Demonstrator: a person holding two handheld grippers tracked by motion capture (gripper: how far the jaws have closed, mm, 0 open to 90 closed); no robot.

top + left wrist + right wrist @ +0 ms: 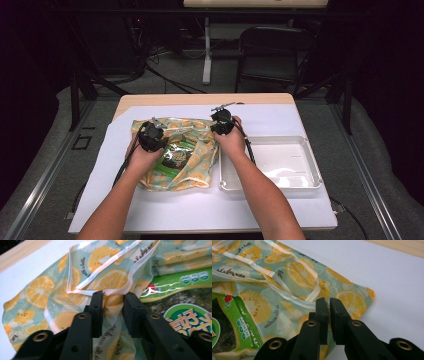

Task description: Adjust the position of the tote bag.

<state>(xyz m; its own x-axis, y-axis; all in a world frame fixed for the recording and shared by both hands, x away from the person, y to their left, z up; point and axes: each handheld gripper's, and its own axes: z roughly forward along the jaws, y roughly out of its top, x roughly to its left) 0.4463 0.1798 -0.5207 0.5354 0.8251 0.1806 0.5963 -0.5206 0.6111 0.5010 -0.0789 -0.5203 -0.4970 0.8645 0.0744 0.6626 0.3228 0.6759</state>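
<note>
Lemon-print plastic bag (192,150) flat, mouth toward table's far edge, long axis front-to-back.

Two bare forearms come in from below, with no sleeves. Each hand carries a black claw: the left claw (151,136) and the right claw (222,121) have round black bodies, each topped by a small grey plate. A black cable (248,148) trails from each. The jaws are flat black bars on black links with brass-ringed rivet holes.

Table brightly lit from above, dark surroundings, glare on glossy green packet (175,287), soft focus near the jaws.
</note>
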